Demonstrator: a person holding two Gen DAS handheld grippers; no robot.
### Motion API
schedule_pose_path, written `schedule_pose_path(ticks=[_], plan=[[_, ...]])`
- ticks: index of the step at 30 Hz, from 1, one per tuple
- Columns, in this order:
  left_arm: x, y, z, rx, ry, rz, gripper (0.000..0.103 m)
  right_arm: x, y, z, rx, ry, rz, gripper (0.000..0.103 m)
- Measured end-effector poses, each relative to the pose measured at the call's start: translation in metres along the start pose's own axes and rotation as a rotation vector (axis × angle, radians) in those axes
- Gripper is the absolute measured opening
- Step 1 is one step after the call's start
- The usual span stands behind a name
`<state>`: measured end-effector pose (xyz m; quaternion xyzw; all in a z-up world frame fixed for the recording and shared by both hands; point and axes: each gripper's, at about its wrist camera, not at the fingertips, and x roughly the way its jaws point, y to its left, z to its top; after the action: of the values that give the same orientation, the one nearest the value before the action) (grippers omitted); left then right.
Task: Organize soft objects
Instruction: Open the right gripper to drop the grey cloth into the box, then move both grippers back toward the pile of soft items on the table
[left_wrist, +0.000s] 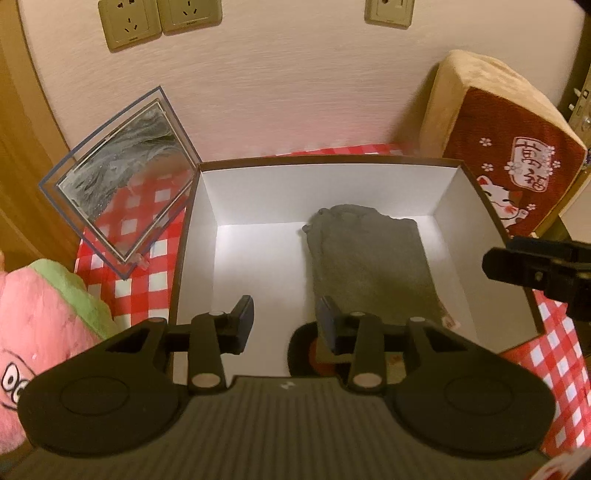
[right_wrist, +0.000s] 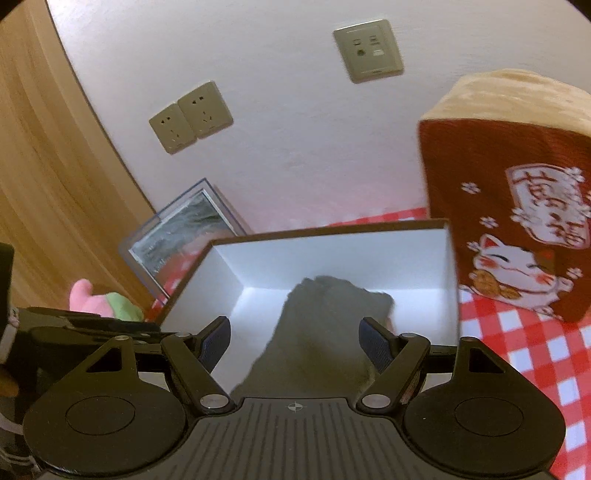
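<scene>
Left gripper (left_wrist: 284, 325) jaws part-open, nothing between them; right gripper (right_wrist: 295, 345) spread wide, empty above the grey cloth (left_wrist: 369, 258), which lies flat inside the white box (left_wrist: 258, 192) on the checked tablecloth (left_wrist: 554, 354).

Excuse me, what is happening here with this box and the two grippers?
A person is tidying soft things with two handheld grippers. A folded grey cloth already lies on the right side of the open white box. The left gripper and the right gripper both hang open over the box and hold nothing. A pink plush and a red cat cushion wait outside on the checked tablecloth.
</scene>
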<state>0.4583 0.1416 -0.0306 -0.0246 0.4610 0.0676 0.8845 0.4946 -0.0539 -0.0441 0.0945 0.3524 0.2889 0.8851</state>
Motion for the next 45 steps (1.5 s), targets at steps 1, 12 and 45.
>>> schedule_pose_path(ticks=[1, 12, 45], plan=[[-0.004, -0.001, -0.002, -0.003, -0.003, -0.003, 0.037, -0.004, -0.001, -0.002, 0.003, -0.002, -0.004, 0.076], [-0.062, -0.009, -0.034, -0.049, -0.065, -0.018, 0.04, -0.061, 0.001, -0.029, 0.004, -0.05, -0.07, 0.076], [-0.157, -0.02, -0.194, -0.092, 0.004, -0.022, 0.041, -0.18, 0.024, -0.161, 0.03, 0.024, -0.099, 0.076]])
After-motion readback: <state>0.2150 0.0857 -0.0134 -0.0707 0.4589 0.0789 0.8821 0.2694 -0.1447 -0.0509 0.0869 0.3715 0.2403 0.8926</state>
